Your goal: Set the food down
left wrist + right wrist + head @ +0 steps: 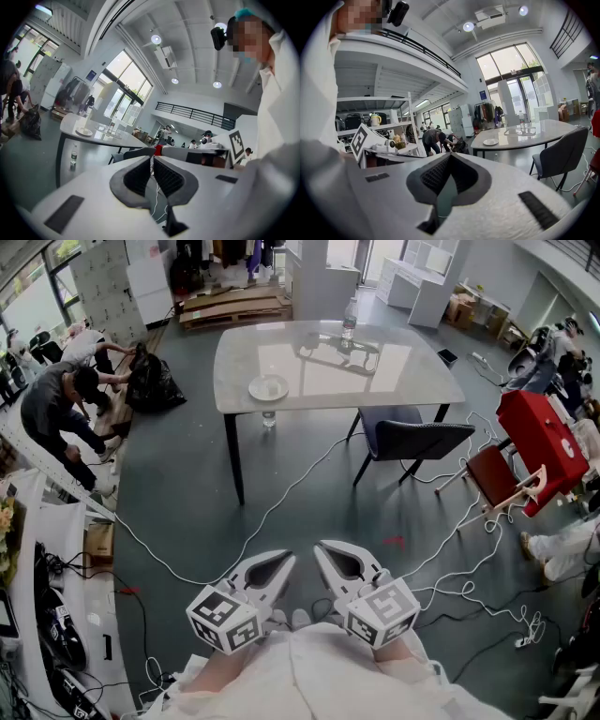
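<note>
Left gripper (281, 563) and right gripper (323, 551) both clenched tight on nothing, held close to the person's body. White round plate (255, 390) sits on grey marble-top table (375, 381), well apart from both; its contents too small to tell.

grey marble-top table (417, 381), 12 o'clock; clear water bottle (350, 318) on its far edge; dark chair (412, 439), 2 o'clock; red case (542, 442), 3 o'clock; black bag (155, 385), 10 o'clock; white cable (281, 502) across floor.
</note>
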`<act>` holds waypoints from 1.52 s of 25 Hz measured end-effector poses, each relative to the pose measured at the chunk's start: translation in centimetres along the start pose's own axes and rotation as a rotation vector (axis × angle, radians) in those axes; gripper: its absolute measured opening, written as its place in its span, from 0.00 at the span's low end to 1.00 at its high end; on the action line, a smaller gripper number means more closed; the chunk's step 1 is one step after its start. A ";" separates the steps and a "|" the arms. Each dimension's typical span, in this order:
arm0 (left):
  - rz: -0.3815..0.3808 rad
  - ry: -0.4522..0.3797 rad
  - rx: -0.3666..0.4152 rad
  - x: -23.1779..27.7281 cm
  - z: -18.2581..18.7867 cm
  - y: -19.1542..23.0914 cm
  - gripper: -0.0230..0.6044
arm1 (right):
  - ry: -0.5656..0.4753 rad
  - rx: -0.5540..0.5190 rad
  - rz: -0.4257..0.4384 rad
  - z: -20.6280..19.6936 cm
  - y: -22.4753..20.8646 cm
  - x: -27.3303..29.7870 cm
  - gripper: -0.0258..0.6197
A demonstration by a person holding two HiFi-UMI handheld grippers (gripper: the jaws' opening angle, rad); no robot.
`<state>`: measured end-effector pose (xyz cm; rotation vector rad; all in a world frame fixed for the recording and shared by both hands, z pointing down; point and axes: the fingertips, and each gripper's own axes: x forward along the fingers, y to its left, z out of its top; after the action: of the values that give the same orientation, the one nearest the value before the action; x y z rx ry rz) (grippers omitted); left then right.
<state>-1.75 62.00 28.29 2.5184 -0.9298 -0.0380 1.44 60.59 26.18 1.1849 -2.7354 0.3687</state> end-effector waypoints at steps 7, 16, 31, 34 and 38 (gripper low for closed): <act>0.006 -0.004 0.002 0.1 0.0 0.1 0.09 | 0.004 0.016 0.005 -0.4 -0.2 0.4 0.04; 0.012 -0.001 -0.008 0.1 -0.1 0.3 0.09 | -0.001 0.052 0.009 -0.6 -0.1 0.9 0.04; 0.045 0.014 -0.015 2.6 -1.6 -0.9 0.09 | 0.012 0.087 0.045 -1.9 -2.4 -0.1 0.04; 0.055 0.018 -0.015 2.9 -2.2 -1.1 0.09 | 0.003 0.102 0.067 -2.1 -2.7 -0.5 0.04; 0.058 0.028 -0.031 3.9 -2.7 -1.4 0.09 | 0.013 0.121 0.082 -2.7 -3.4 -0.8 0.04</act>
<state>2.58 61.58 30.62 2.4559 -0.9833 0.0011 4.56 59.67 29.14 1.0949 -2.7920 0.5565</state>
